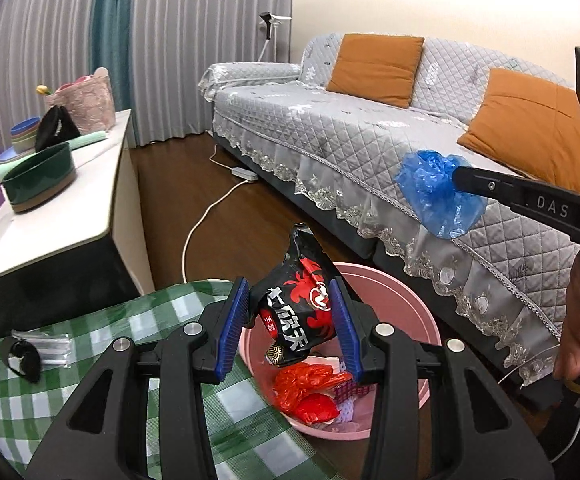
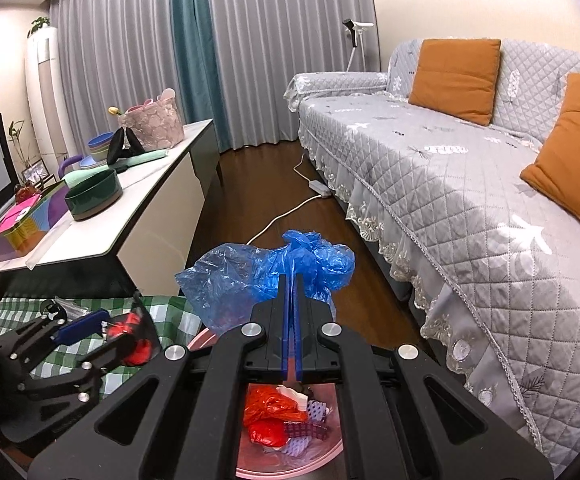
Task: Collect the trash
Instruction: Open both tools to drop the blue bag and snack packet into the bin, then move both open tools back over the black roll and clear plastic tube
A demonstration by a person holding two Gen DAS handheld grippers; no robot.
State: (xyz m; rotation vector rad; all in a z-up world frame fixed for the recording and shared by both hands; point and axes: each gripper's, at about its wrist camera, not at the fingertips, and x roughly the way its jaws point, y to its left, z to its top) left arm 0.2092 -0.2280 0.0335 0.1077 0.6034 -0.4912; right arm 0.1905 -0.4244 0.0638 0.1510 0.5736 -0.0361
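My left gripper [image 1: 292,300] is shut on a black and red snack bag [image 1: 296,312] and holds it above the pink bin [image 1: 406,292]. The bin holds red plastic [image 1: 310,388] and paper scraps. My right gripper [image 2: 292,280] is shut on a crumpled blue plastic bag [image 2: 270,268], held above the same bin [image 2: 250,460]. In the left wrist view the right gripper [image 1: 456,176] with the blue bag [image 1: 438,192] hangs over the sofa edge. The left gripper [image 2: 102,326] shows at lower left in the right wrist view.
A green checked tablecloth [image 1: 30,392] with small packets [image 1: 46,346] lies beside the bin. A white sideboard [image 2: 158,184] carries a green bowl [image 2: 94,194], boxes and a basket. A grey sofa [image 2: 450,184] with orange cushions runs along the right. A white cable [image 2: 282,216] crosses the floor.
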